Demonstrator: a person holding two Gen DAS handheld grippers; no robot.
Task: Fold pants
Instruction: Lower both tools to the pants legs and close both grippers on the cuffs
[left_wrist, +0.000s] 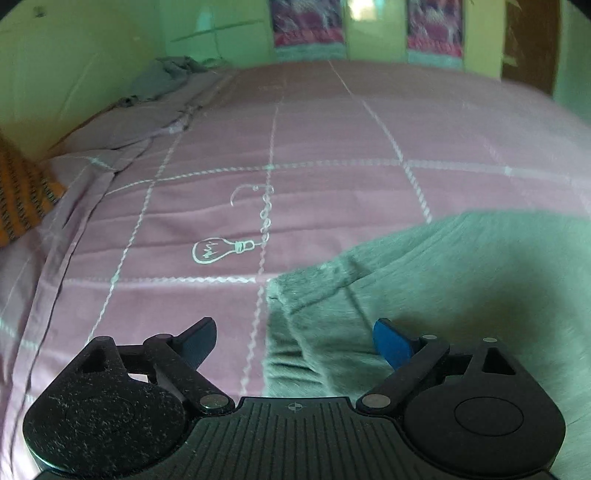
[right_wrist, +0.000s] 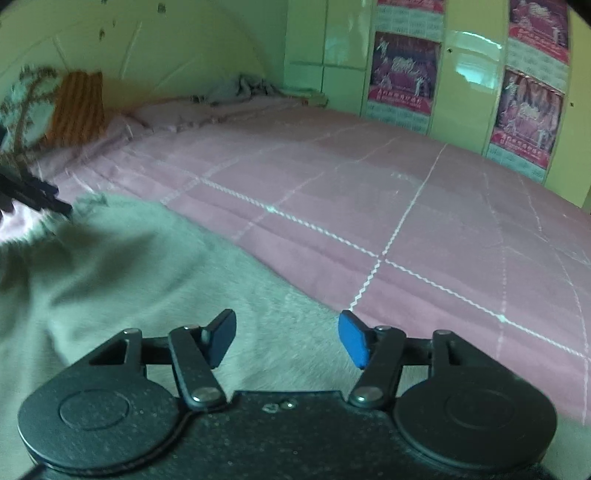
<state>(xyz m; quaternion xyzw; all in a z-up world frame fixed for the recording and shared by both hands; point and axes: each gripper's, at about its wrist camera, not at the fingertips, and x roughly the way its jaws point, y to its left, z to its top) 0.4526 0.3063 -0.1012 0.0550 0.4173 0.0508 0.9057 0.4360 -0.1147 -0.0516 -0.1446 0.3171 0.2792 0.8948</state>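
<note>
Left wrist: left gripper (left_wrist: 293, 341) fingers wide apart, empty, over fuzzy grey-green pants (left_wrist: 424, 288) corner on pink checked bed (left_wrist: 332, 129), likely lining up grab; right gripper (right_wrist: 286, 338) likewise spread, holding nothing.

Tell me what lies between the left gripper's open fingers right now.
In the left wrist view, the left gripper is open over the left edge of the grey pants; fabric and a strip of pink bedsheet show between its fingers.

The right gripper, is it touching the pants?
Cannot tell. In the right wrist view the right gripper hangs open over the pants, nothing between its fingers, but no contact or gap shows plainly.
</note>
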